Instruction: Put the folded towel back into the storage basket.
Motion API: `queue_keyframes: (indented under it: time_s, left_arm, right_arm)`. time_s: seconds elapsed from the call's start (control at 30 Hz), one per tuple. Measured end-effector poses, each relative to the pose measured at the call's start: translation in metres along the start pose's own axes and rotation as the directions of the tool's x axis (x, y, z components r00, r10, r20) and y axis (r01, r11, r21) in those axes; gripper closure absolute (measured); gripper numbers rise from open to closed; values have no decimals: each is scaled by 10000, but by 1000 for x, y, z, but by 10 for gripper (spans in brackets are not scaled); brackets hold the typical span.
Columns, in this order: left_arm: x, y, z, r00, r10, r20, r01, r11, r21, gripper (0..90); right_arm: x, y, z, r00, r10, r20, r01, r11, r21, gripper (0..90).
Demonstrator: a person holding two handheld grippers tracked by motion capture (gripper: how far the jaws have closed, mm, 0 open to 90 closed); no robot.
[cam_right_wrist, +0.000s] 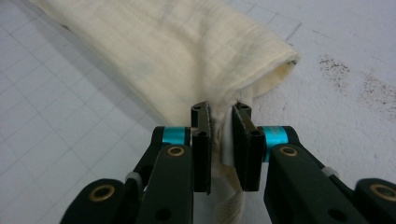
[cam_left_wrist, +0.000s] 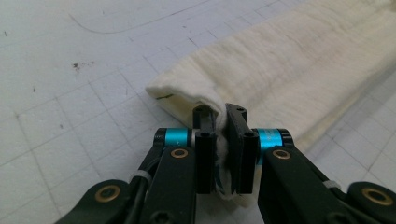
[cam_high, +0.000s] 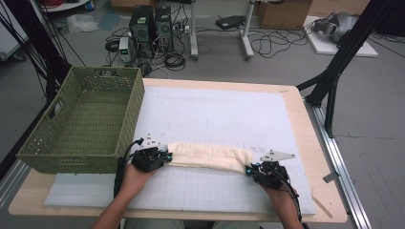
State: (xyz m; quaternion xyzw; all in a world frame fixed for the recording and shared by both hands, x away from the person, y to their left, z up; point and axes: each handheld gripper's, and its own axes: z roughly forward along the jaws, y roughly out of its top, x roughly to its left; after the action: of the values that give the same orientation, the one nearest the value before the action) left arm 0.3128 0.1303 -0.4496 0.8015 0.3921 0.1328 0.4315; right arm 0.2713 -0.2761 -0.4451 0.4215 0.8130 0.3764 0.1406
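Green basket [cam_high: 83, 121] blocks the counter's [cam_high: 305, 143] left side beside the left tongs [cam_high: 165, 156]; white mat [cam_high: 219, 114] beyond the cloth [cam_high: 210, 156] lies open.

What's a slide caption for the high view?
Left gripper and right gripper each shut on one end of a folded cream cloth on the gridded mat, beside a green basket.

A cream cloth [cam_high: 207, 156] lies on a white gridded mat [cam_high: 215, 114] beside a green woven basket [cam_high: 86, 119].
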Motion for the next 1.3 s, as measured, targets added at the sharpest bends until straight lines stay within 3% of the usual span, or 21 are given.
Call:
queue_keyframes:
  time_s: [0.17, 0.37, 0.57, 0.8, 1.1, 1.3]
  left_arm:
    - [-1, 9, -13, 9997, 229, -60, -233, 9964, -811, 831]
    - [-5, 11, -14, 9993, 360, 45, -355, 9958, -841, 833]
    - [-7, 17, -20, 9990, 433, 83, -420, 9920, -1188, 834]
    - [-9, 27, -32, 9988, 480, 57, -464, 9854, -1638, 834]
    - [-19, 46, -49, 9961, 879, -18, -862, 9733, -2129, 835]
    - [-16, 57, -66, 9946, 1012, -239, -1040, 9692, -2232, 835]
  right_arm:
    - [1, 4, -2, 9992, -281, 273, 278, 9996, 107, 800]
    - [-4, 6, -8, 9993, -110, 367, 115, 9998, -142, 801]
    - [-7, 9, -15, 9989, 84, 462, -62, 9989, -464, 800]
    - [-4, 16, -25, 9983, -8, 586, 53, 9970, -777, 800]
    - [-8, 27, -40, 9970, -105, 768, 193, 9932, -1152, 800]
    - [-7, 50, -45, 9963, -337, 788, 448, 9885, -1445, 800]
